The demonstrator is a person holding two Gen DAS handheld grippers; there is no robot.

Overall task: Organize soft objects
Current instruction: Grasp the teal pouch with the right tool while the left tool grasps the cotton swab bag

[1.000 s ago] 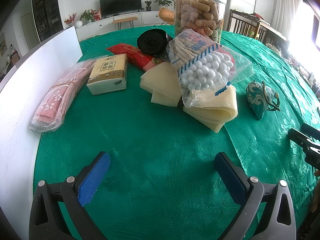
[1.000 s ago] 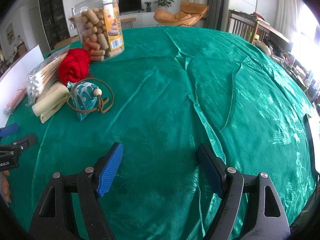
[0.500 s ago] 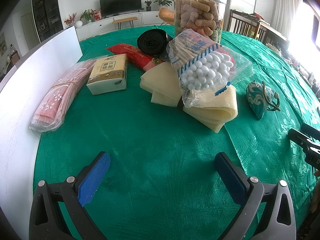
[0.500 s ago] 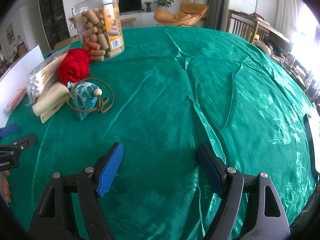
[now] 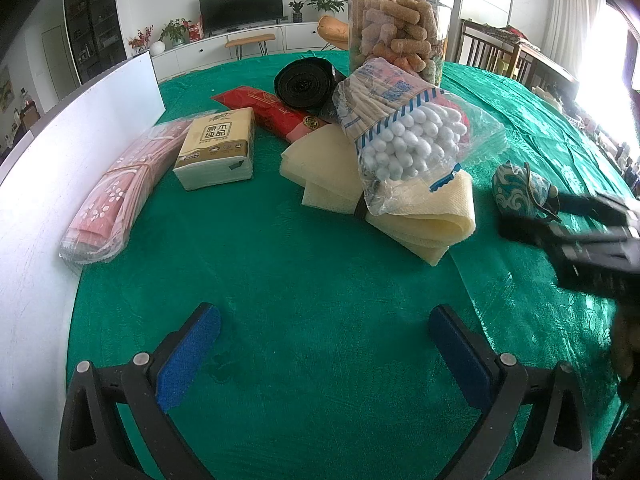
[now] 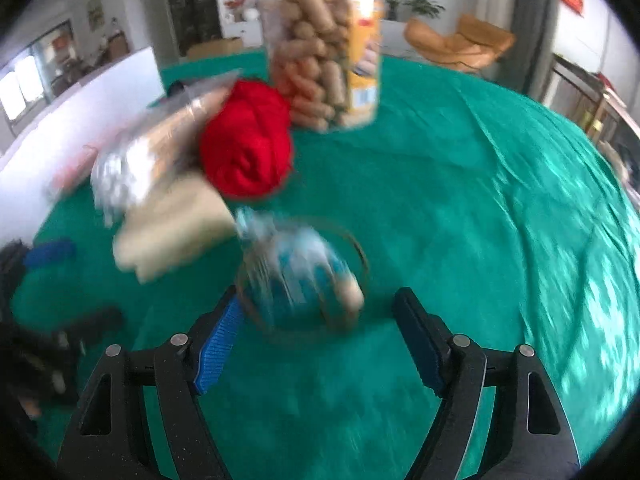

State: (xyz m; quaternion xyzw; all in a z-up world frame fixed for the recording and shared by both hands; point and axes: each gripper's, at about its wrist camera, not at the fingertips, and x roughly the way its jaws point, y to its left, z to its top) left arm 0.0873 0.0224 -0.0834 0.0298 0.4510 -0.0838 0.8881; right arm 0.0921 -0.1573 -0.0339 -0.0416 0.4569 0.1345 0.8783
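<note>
Between your right gripper's (image 6: 318, 334) wide-spread fingers sits the teal pouch (image 6: 298, 276), blurred, with its brown cord looped around it; neither pad touches it that you can see, and nothing is held. Just beyond it lie the folded cream cloth (image 6: 172, 232) and the red yarn ball (image 6: 246, 142), with the snack jar (image 6: 324, 60) standing behind. To your right the green tablecloth (image 6: 500, 200) runs bare out to the table's far edge.

Your left gripper (image 5: 324, 344) is also fully spread and empty, above open green cloth. Ahead of it the cotton swab bag (image 5: 400, 136) rests on the cream cloth, the tissue pack (image 5: 218, 148) lies to the left, and the pink packet (image 5: 116, 196) lies against the white board (image 5: 52, 152) that closes off the left side.
</note>
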